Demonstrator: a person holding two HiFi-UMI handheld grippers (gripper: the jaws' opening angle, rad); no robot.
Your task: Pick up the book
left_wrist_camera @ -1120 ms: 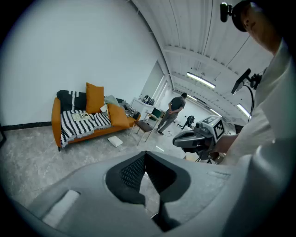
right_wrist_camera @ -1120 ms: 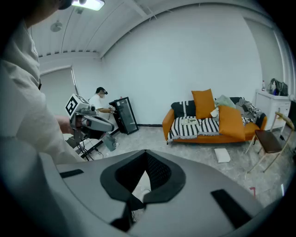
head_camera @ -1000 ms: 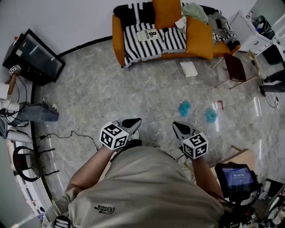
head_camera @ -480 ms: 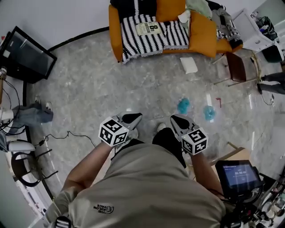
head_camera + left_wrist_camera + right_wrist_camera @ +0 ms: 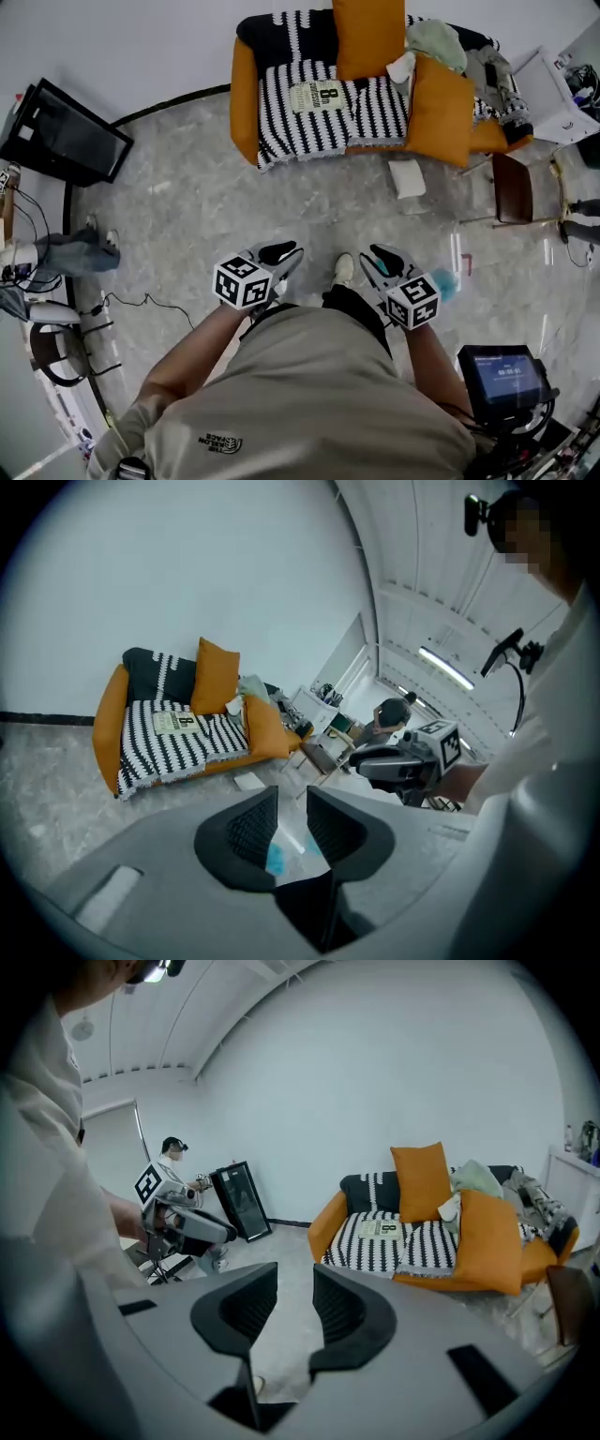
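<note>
Book (image 5: 317,97), pale cover with dark print, lay flat on the striped throw (image 5: 300,136) of the orange sofa (image 5: 246,103) at 12 o'clock, well apart from both grippers. Left gripper (image 5: 286,253) and right gripper (image 5: 380,255): jaws opening, nothing between them. Probable risk: pinching the throw along with the thin book.

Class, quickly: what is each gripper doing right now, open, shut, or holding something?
Left gripper: jaws opening, nothing between them.
Right gripper: jaws opening, nothing between them.
</note>
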